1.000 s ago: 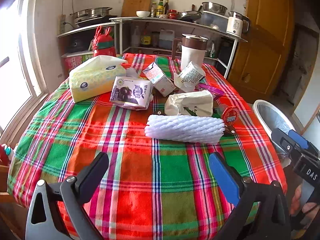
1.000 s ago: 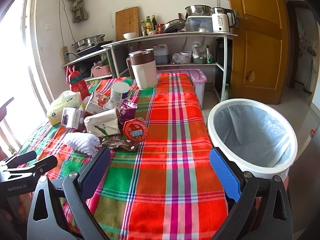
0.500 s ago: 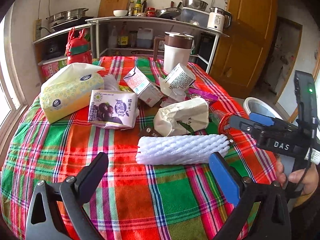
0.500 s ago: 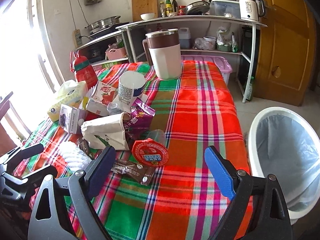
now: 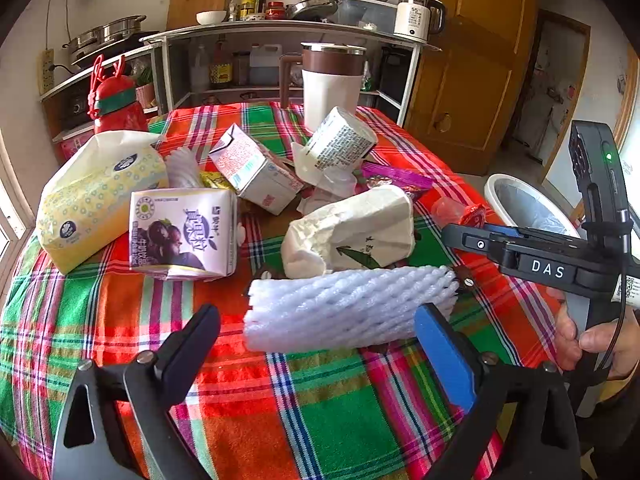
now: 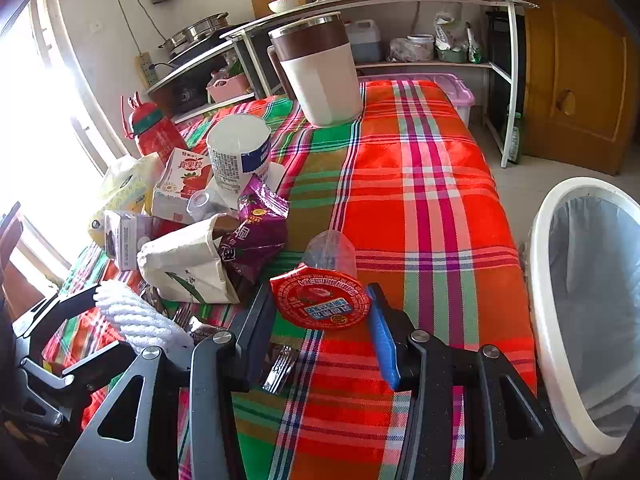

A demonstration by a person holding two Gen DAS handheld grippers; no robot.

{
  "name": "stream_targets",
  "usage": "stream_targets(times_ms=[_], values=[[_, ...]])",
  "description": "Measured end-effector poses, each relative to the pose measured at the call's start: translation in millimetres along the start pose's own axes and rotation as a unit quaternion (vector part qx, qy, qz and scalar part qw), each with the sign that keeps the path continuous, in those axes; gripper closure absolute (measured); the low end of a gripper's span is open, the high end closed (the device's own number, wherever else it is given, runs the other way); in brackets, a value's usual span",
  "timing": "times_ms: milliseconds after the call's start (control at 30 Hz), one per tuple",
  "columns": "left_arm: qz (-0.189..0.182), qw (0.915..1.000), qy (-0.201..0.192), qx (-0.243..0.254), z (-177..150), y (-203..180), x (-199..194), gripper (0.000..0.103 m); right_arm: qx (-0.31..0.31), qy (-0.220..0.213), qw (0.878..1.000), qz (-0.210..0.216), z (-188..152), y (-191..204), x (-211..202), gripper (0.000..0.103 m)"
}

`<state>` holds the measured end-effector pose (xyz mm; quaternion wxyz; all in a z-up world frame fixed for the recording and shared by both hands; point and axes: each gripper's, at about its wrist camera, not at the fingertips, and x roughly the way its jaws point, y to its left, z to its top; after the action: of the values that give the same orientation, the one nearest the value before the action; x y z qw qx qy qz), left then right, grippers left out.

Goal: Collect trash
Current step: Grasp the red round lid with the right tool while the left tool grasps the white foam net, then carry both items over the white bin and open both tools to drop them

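Trash is piled on the plaid table [image 5: 320, 420]. A white foam net sleeve [image 5: 348, 308] lies across the gap of my left gripper [image 5: 316, 314]. Its jaws are wide and closing, and the pads do not press on the sleeve. In the right wrist view my right gripper [image 6: 318, 292] is closing on a clear plastic cup with a red foil lid [image 6: 320, 300]. Both pads meet the lid's edge. Behind lie a white paper bag [image 5: 360, 232], a purple wrapper [image 6: 252, 240], milk cartons [image 5: 182, 232] and a paper tub [image 6: 240, 156].
A white bin with a grey liner [image 6: 548, 264] stands off the table's right edge. A big brown-and-white jug [image 6: 320, 76], a red bottle [image 5: 116, 100] and a yellow tissue pack [image 5: 92, 200] stand on the table. Shelves and a wooden door are behind.
Both grippers moved forward and down toward the pile. The right jaws narrowed around the red-lidded cup. The left gripper came up to the foam sleeve.
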<state>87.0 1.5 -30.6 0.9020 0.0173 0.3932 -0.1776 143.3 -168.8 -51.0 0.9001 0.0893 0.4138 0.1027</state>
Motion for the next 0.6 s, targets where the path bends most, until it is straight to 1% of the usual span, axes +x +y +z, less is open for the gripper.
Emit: stream_targets(times_ms=[33, 100, 167, 233, 300, 367, 433, 467, 533, 600], values=[[-0.009, 0.9999, 0.002, 0.005, 0.4, -2.5, 1.0, 0.007, 0.000, -0.003, 1.000, 0.001, -0.2, -0.8, -1.8, 0.057], [-0.022, 0.9997, 0.010, 0.008, 1.8, -5.4, 4.3, 0.015, 0.006, -0.008, 1.000, 0.004, -1.2, -3.1, -5.7, 0.057], [-0.034, 0.9993, 0.017, -0.005, 4.2, -3.2, 8.3, 0.019, 0.011, -0.011, 1.000, 0.004, -2.3, -5.6, -8.6, 0.057], [-0.048, 0.9981, 0.023, -0.029, 6.1, 2.0, 11.3, 0.020, 0.016, -0.013, 1.000, 0.006, -4.1, -8.5, -12.0, 0.057], [-0.053, 0.9971, 0.026, -0.048, 8.8, 5.6, 12.8, 0.020, 0.020, -0.013, 1.000, 0.004, -6.6, -11.1, -15.3, 0.057], [-0.062, 0.9961, 0.021, -0.060, 11.3, 5.9, 12.9, 0.020, 0.023, -0.016, 1.000, 0.006, -9.2, -13.1, -18.4, 0.057], [-0.075, 0.9955, 0.007, -0.058, 12.5, 3.6, 10.1, 0.019, 0.026, -0.019, 0.999, 0.008, -11.0, -14.4, -22.0, 0.057], [-0.077, 0.9955, 0.006, -0.055, 13.1, 2.3, 12.7, 0.019, 0.027, -0.021, 0.999, 0.009, -11.6, -15.1, -23.5, 0.057], [-0.063, 0.9956, 0.030, -0.062, 13.4, 2.2, 21.3, 0.019, 0.029, -0.024, 0.999, 0.009, -12.5, -16.6, -25.6, 0.057], [-0.067, 0.9951, 0.026, -0.067, 13.0, 1.8, 22.5, 0.020, 0.031, -0.026, 0.999, 0.010, -13.1, -18.8, -27.5, 0.057]])
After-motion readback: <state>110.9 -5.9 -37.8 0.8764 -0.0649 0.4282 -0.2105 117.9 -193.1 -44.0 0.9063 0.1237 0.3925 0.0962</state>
